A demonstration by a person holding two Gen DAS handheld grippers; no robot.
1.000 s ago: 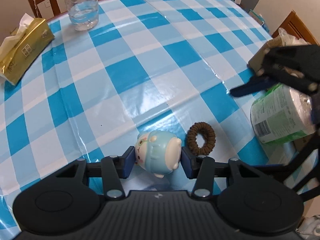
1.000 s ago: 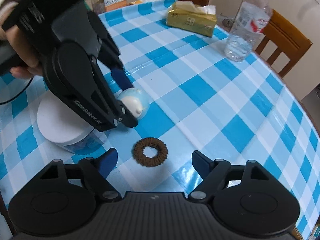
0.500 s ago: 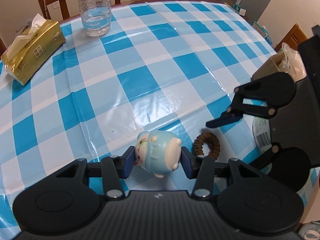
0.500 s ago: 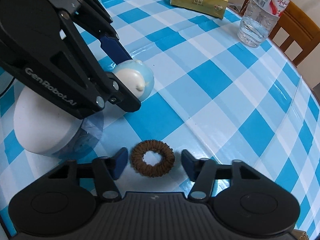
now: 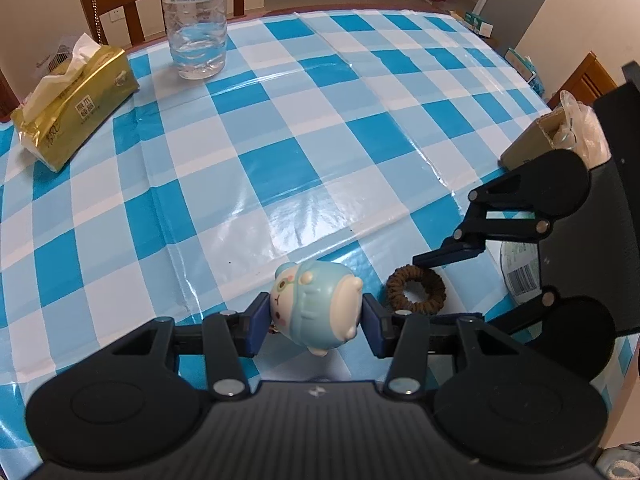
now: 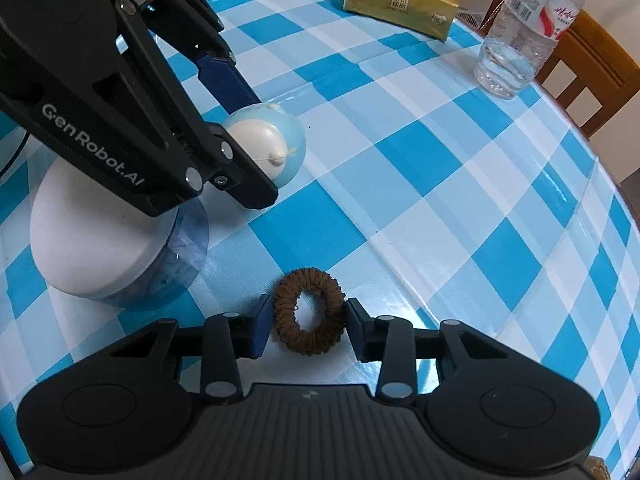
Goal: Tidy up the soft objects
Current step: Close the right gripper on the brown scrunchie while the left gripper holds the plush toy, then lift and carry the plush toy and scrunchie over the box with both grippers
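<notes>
My left gripper (image 5: 314, 320) is shut on a pale blue and cream squishy animal toy (image 5: 316, 308), held just above the checked tablecloth; the toy also shows in the right wrist view (image 6: 268, 144). A brown hair scrunchie (image 6: 308, 322) lies on the cloth between the pads of my right gripper (image 6: 306, 328), which touch or nearly touch its sides. In the left wrist view the scrunchie (image 5: 416, 290) lies right of the toy, with the right gripper's fingers (image 5: 448, 254) around it.
A gold tissue pack (image 5: 76, 100) and a clear water bottle (image 5: 196, 20) stand at the table's far side. A white-lidded blue tub (image 6: 112, 248) stands by the left gripper. A cardboard box with a plastic bag (image 5: 556, 136) sits at the right edge. Wooden chairs surround the table.
My right gripper has come down over the scrunchie and its fingers have narrowed from wide open to the scrunchie's sides. The left gripper still holds the toy and has lifted slightly.
</notes>
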